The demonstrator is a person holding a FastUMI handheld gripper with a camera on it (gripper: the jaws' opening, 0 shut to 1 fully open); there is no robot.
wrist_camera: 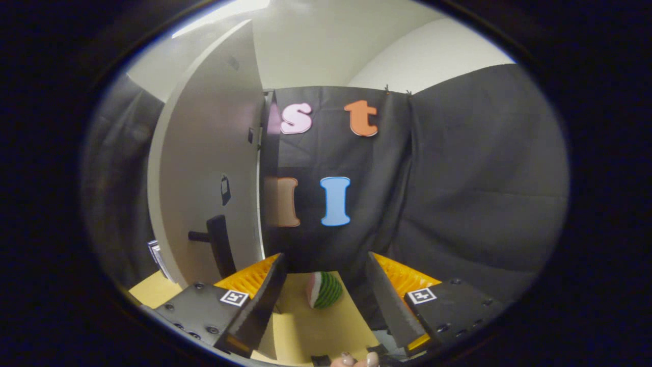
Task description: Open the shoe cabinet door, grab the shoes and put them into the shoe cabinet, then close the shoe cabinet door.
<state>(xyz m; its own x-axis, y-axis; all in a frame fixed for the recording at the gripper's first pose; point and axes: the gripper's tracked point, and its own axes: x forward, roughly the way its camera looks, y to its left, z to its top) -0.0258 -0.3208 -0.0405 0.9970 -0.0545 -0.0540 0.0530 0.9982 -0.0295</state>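
Shoe cabinet door swung open, standing edge-on just left of the tool, its dark bar handle low on the face turned toward the camera. Left that way, presumably, to keep the cabinet mouth free for loading. Cabinet interior hidden behind the door, so cannot tell what lies inside.

No shoe clearly seen. Just beyond the tool, on the tan table, sits a small rounded thing with green stripes and a pink-white side; too small to name with confidence, possibly the shoe or a toy. Lies ahead of the gap, touching neither finger.

Tool spread wide, nothing between the fingers, gripping nothing. Held low and level over the table, pointed past the door's right edge toward the booth wall, probably lined up for a reach at the striped thing. Fingertips of a person's hand peeking in below the tool.

Judged stage: door step done, grab not yet made. Risk: door close at the tool's left, easy to knock.
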